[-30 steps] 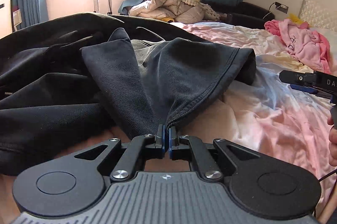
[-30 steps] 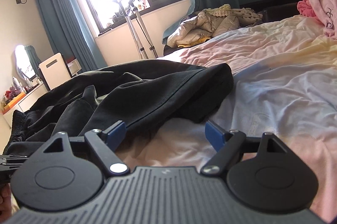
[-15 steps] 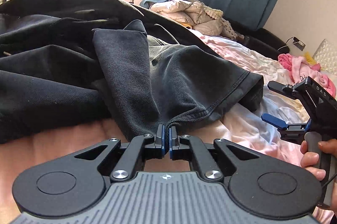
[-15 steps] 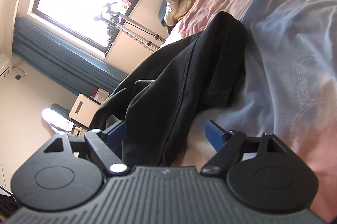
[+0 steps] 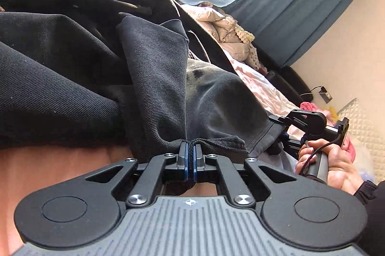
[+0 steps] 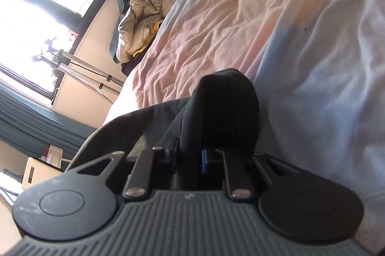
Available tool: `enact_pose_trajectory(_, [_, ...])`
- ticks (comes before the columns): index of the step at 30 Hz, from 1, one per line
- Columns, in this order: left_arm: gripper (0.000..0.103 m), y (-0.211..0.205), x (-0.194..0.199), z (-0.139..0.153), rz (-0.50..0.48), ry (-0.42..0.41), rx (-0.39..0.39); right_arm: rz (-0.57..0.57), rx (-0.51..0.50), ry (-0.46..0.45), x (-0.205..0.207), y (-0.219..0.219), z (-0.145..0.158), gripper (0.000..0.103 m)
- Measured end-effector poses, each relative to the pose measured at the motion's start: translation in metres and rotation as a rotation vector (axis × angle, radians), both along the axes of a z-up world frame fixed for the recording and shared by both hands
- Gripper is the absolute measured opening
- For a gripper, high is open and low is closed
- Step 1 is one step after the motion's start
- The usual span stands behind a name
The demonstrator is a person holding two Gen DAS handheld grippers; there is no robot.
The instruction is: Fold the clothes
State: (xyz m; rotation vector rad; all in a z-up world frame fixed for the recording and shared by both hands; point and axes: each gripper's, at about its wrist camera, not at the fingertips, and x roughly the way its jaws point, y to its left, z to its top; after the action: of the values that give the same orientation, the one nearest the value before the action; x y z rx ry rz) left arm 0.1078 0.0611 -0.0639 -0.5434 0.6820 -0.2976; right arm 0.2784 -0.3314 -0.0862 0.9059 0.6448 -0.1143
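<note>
A black denim garment lies crumpled on the bed. My left gripper is shut on its hem, with the fabric bunched between the blue pads. My right gripper is shut on another hem corner of the same black garment, which folds up over the fingers and hides one pad. The right gripper also shows in the left wrist view, held in a hand at the garment's right edge.
The pastel pink, blue and yellow bedsheet spreads to the right. A beige quilted jacket lies at the far end of the bed. Teal curtains and a window are behind. Pink clothing and a pillow lie at right.
My right gripper moved onto the garment's hem corner and shut on it; it was open before. Both views have rolled. My left gripper stays shut on the hem.
</note>
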Motion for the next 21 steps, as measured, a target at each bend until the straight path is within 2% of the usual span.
enact_pose_trajectory(3, [0.005,-0.002,-0.003,0.006,-0.025,-0.043,-0.014,0.021,-0.108,-0.137,-0.009,0.004,0.051,0.010])
enact_pose_trajectory(6, [0.004,-0.002,-0.012,0.015,-0.052,-0.097,-0.041,0.022,-0.231,-0.334,-0.042,0.004,0.114,0.010])
enact_pose_trajectory(8, [0.004,-0.003,-0.022,0.026,-0.085,-0.174,-0.068,0.005,-0.292,-0.433,-0.075,-0.002,0.141,0.010])
enact_pose_trajectory(10, [0.004,-0.004,-0.030,0.035,-0.109,-0.221,-0.072,-0.033,-0.299,-0.431,-0.105,-0.016,0.143,0.011])
enact_pose_trajectory(11, [0.004,-0.004,-0.033,0.037,-0.115,-0.223,-0.072,-0.055,-0.283,-0.412,-0.120,-0.025,0.140,0.011])
enact_pose_trajectory(14, [0.004,-0.005,-0.040,0.040,-0.130,-0.217,-0.067,-0.116,-0.095,-0.270,-0.156,-0.065,0.092,0.012])
enact_pose_trajectory(16, [0.004,-0.010,-0.042,0.039,-0.132,-0.184,-0.031,-0.157,0.030,-0.148,-0.175,-0.086,0.043,0.020])
enact_pose_trajectory(17, [0.004,-0.013,-0.043,0.038,-0.133,-0.174,-0.007,-0.180,0.095,-0.093,-0.185,-0.095,0.017,0.020])
enact_pose_trajectory(18, [0.004,-0.016,-0.044,0.037,-0.134,-0.166,0.018,-0.212,0.155,-0.065,-0.195,-0.103,-0.004,0.023])
enact_pose_trajectory(19, [0.005,-0.018,-0.044,0.036,-0.136,-0.158,0.040,-0.240,0.218,-0.037,-0.205,-0.110,-0.024,0.030])
enact_pose_trajectory(21, [0.004,-0.021,-0.045,0.033,-0.129,-0.146,0.069,-0.319,0.374,0.001,-0.231,-0.118,-0.054,0.036])
